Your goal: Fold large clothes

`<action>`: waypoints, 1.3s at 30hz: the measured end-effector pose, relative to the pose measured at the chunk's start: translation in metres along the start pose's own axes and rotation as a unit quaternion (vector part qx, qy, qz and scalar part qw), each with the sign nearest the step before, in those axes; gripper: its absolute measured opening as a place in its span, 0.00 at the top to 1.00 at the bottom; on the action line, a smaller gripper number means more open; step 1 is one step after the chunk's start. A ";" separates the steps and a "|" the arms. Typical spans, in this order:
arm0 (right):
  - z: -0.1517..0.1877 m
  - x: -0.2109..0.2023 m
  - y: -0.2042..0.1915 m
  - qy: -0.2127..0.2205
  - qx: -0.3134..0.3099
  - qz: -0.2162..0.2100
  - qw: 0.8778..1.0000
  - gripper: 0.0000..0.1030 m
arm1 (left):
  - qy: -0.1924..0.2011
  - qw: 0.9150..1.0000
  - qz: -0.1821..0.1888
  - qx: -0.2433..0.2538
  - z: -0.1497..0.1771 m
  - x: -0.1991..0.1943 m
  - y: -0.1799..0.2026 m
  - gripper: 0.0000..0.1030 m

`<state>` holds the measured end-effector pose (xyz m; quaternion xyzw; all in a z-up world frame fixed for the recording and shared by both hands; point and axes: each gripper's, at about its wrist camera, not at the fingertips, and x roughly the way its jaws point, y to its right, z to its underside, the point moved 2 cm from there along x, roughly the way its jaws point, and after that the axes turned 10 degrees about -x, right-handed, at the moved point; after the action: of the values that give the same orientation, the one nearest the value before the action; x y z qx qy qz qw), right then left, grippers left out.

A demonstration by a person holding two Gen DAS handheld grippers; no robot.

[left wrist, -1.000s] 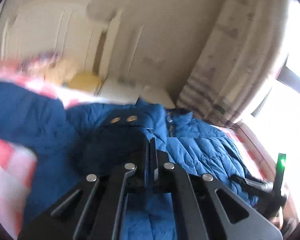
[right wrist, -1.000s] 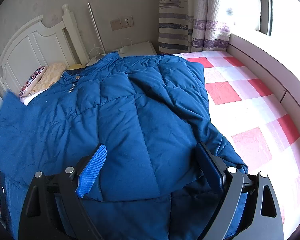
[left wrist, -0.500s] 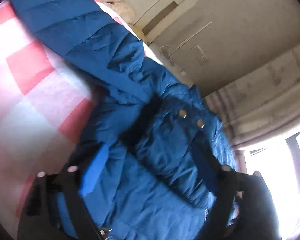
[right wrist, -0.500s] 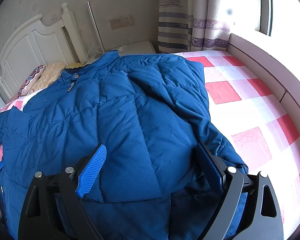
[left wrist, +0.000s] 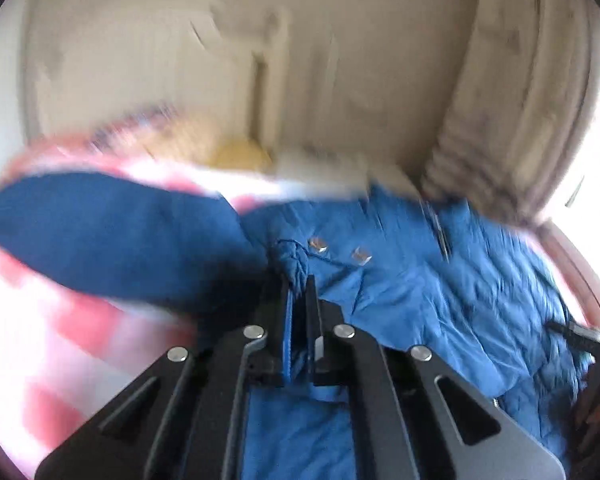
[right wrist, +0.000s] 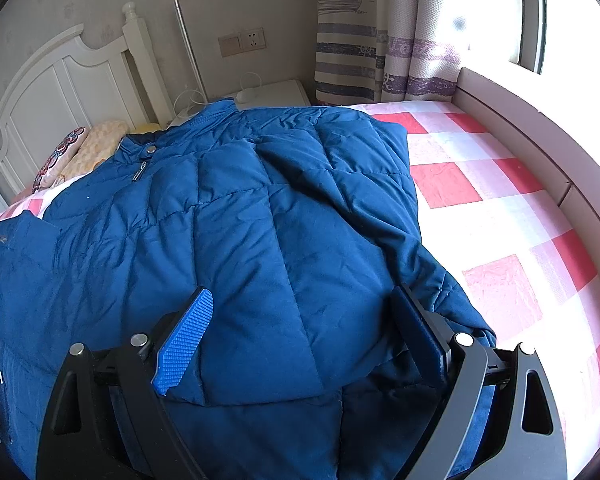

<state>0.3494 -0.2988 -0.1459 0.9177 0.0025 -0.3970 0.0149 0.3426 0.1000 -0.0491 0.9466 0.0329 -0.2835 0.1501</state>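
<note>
A big blue padded jacket (right wrist: pixel 240 208) lies spread on the bed, collar toward the headboard, with one sleeve folded across its front. My right gripper (right wrist: pixel 304 300) is open and hangs over the near hem, its fingers either side of a bulge of fabric, the blue pad (right wrist: pixel 184 340) bare. In the blurred left wrist view, my left gripper (left wrist: pixel 298 284) is shut on a bunched pinch of the jacket (left wrist: pixel 440 280) beside two metal snaps (left wrist: pixel 320 244). The other sleeve (left wrist: pixel 120 236) stretches out to the left over the sheet.
The bed has a red, pink and white checked sheet (right wrist: pixel 500 208). A white headboard (right wrist: pixel 60 92) and pillows (right wrist: pixel 100 136) are at the far left. A nightstand (right wrist: pixel 276 92), striped curtains (right wrist: pixel 380 40) and a window ledge (right wrist: pixel 540 140) stand behind and to the right.
Half a second ago the left jaws stood wide open over the jacket; now they are shut on its fabric and the view has swung back level. The right gripper has not moved.
</note>
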 end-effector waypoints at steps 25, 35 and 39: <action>-0.052 0.031 -0.139 -0.044 -0.193 0.069 0.978 0.16 | -0.108 0.988 -0.098 0.060 0.043 0.044 -0.022 0.02; -0.057 0.039 -0.122 -0.074 -0.108 0.033 0.991 0.16 | -0.124 0.988 -0.080 0.035 0.045 0.050 -0.028 0.02; -0.063 0.030 -0.136 -0.023 -0.099 0.007 0.995 0.16 | -0.124 0.989 -0.078 0.033 0.045 0.051 -0.029 0.02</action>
<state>0.4132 -0.1613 -0.1282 0.9022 0.0350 -0.4160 0.1089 0.3568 0.1125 -0.1205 0.9029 0.0786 -0.4109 0.0991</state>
